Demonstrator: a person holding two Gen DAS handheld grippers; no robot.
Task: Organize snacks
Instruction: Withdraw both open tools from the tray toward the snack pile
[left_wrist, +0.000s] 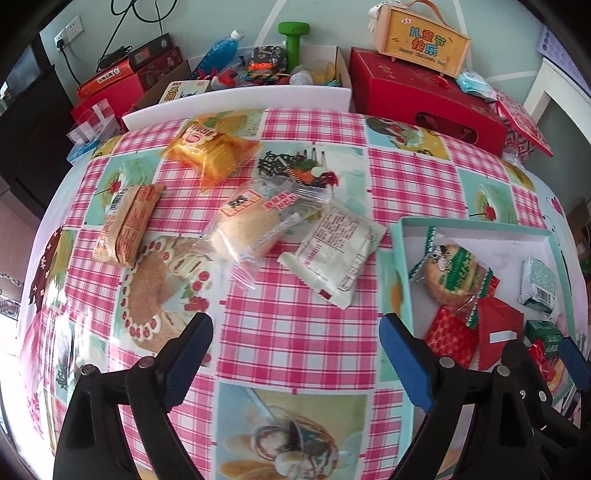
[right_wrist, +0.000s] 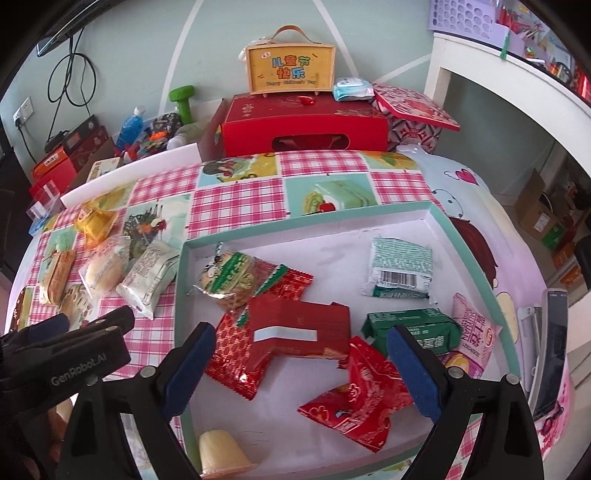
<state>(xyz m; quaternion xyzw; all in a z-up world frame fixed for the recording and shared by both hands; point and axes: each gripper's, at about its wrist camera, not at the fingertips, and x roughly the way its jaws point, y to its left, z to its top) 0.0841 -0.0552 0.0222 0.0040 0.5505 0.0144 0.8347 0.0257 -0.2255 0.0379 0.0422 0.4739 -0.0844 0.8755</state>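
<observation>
Both the left gripper and right gripper are being held apart and empty, four snacks are lying outside the tray left edge, so slippery wrappers are risking slipped pinches.

The near rim of the tray is cut off by the lower edge in the right wrist view, and the jelly cup is covered partly by a gripper finger there. In the left wrist view the green packet is hidden in part behind the right gripper. The small print on the white packet cannot be read. The red packets overlap, so their full outlines are not seen.
</observation>
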